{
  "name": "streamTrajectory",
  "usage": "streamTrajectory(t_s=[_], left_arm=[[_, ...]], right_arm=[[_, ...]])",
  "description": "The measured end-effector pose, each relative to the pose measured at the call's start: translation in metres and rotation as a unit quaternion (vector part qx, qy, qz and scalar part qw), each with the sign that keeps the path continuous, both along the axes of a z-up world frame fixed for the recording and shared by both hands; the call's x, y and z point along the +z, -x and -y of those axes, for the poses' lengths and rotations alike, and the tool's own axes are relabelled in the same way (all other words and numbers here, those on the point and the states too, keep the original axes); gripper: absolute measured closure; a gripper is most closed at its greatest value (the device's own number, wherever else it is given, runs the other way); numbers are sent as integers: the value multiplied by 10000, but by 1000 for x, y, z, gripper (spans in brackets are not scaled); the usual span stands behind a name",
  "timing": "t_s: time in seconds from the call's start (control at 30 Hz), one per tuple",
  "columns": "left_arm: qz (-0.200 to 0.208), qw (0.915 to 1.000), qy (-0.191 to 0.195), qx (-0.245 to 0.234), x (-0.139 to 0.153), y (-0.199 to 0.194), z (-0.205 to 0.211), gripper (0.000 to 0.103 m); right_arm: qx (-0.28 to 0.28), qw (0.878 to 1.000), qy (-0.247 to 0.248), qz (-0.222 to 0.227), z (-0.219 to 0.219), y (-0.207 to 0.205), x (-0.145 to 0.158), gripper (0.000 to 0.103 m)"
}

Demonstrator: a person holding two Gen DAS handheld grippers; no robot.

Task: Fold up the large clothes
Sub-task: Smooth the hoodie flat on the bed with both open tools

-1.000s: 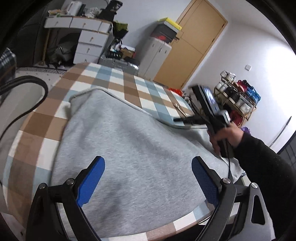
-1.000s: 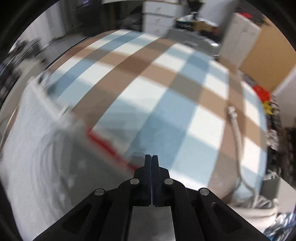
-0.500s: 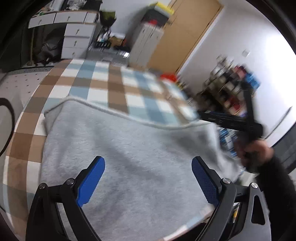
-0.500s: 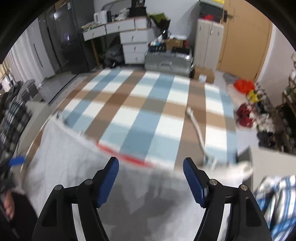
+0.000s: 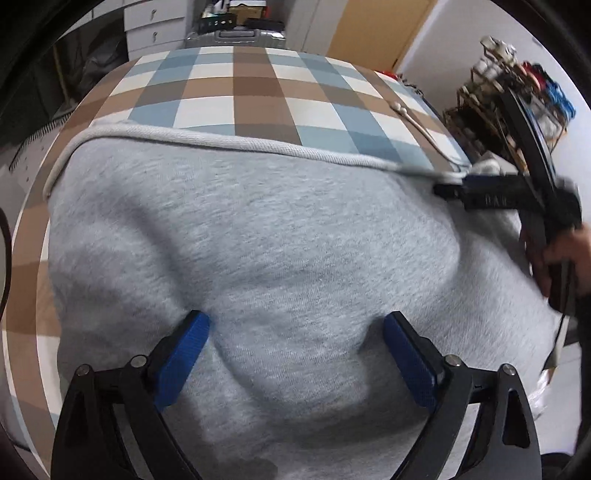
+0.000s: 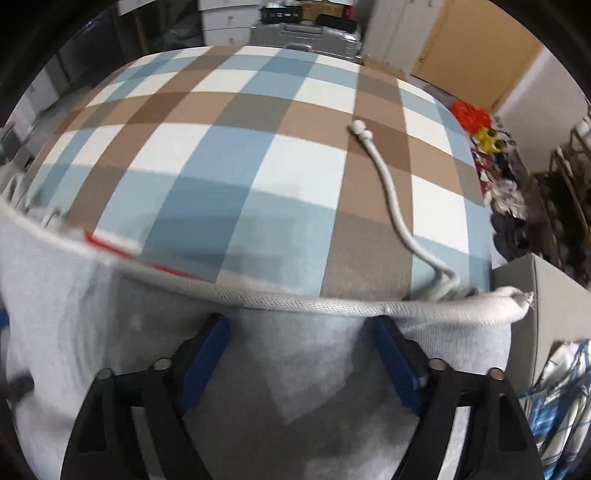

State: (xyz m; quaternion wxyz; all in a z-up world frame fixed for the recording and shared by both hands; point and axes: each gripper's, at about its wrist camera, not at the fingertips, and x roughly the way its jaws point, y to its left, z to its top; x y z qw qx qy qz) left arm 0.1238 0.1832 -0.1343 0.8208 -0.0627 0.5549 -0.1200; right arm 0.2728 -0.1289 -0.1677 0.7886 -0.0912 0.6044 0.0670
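Note:
A large grey sweat garment (image 5: 280, 229) lies spread on the checked table (image 5: 251, 88); its rolled hem (image 6: 295, 301) runs across the cloth, with a red label (image 6: 110, 245) and a white drawstring (image 6: 384, 177) beyond it. My left gripper (image 5: 295, 325) hovers low over the middle of the garment, open, blue pads (image 5: 184, 350) wide apart. My right gripper (image 6: 301, 325) points down just behind the hem. Its jaws are opening, the cloth lies under them and the pads press on nothing. In the left wrist view a hand (image 5: 561, 258) holds that right gripper (image 5: 480, 195) at the garment's right edge.
Beyond the table's far edge stand a silver suitcase (image 6: 306, 33), white drawers (image 5: 155, 29) and a wooden door (image 5: 373, 26). A cluttered rack (image 5: 517, 96) is on the right. A grey box (image 6: 539, 295) sits off the table's right side.
My right gripper has gone from shut to open and now sits behind the hem. Both grippers have tilted down and come closer to the grey garment.

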Motion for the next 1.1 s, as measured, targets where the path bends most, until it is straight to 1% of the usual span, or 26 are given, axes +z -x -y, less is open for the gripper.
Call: streamTrajectory(t_s=[0.07,0.1,0.13,0.17,0.23,0.27,0.3,0.33,0.37,0.4,0.47,0.5,0.53,0.57,0.6,0.63,0.7,0.73,0.8,0.9,0.97,1.0,1.03,1.07,1.1], left_arm=[[8,10000,19,-28,2,2,-1,6],[-6,10000,76,-28,3,1,-3,6],[-29,9998,184,-12,5,1,-6,6],[-39,9995,311,19,7,2,-9,6],[-57,9985,541,102,13,4,-16,6],[-38,9975,694,137,17,6,-19,6],[0,9956,923,134,23,12,-22,6],[36,9933,1151,98,26,17,-23,6],[58,9909,1344,37,29,22,-23,6],[47,9899,1419,-16,30,27,-20,6],[-44,9908,1347,-112,26,31,-11,6],[-157,9929,1169,-174,19,33,-3,6],[-194,9948,976,-194,13,32,2,6],[-169,9965,797,-210,10,32,6,6],[-30,9981,581,-223,8,34,11,6],[48,9985,497,-226,8,34,14,5],[169,9989,375,-230,8,36,18,4],[194,9989,366,-229,8,36,18,3],[207,9988,351,-259,7,33,19,3],[93,9985,487,-214,11,32,11,3],[78,9979,616,-161,16,40,4,3],[133,9979,611,-178,17,42,2,3],[141,9982,544,-214,15,44,3,3],[131,9984,491,-267,13,44,5,3],[144,9985,426,-311,11,44,7,3]], right_arm=[[-140,9998,-134,-105,5,-3,7,20],[-153,9997,-178,-40,8,1,14,21],[-193,9995,-243,106,11,9,25,19],[-201,9986,-419,263,14,22,39,19],[52,9942,-970,468,16,59,68,19],[160,9926,-1074,546,15,75,77,19],[357,9902,-1184,648,11,99,89,14],[536,9887,-1198,731,8,120,96,8],[671,9887,-1073,800,4,138,99,7],[710,9899,-925,808,1,148,98,7],[648,9953,-518,506,-3,163,77,7],[610,9975,-315,179,-8,165,56,7],[550,9979,-342,-84,-6,167,39,7],[407,9975,-554,-133,-1,168,26,5],[243,9969,-751,37,5,169,21,2],[195,9967,-779,96,8,169,19,0],[87,9956,-921,109,13,167,16,0],[-11,9954,-943,162,14,168,16,0],[-59,9961,-817,323,10,172,18,0],[-126,9973,-635,356,8,171,36,0],[-248,9937,-839,700,7,177,61,0],[-223,9898,-1111,862,4,182,73,0],[-140,9876,-1280,902,-1,183,79,0],[-67,9871,-1324,901,-8,183,79,0],[47,9886,-1253,840,-21,183,76,0]])
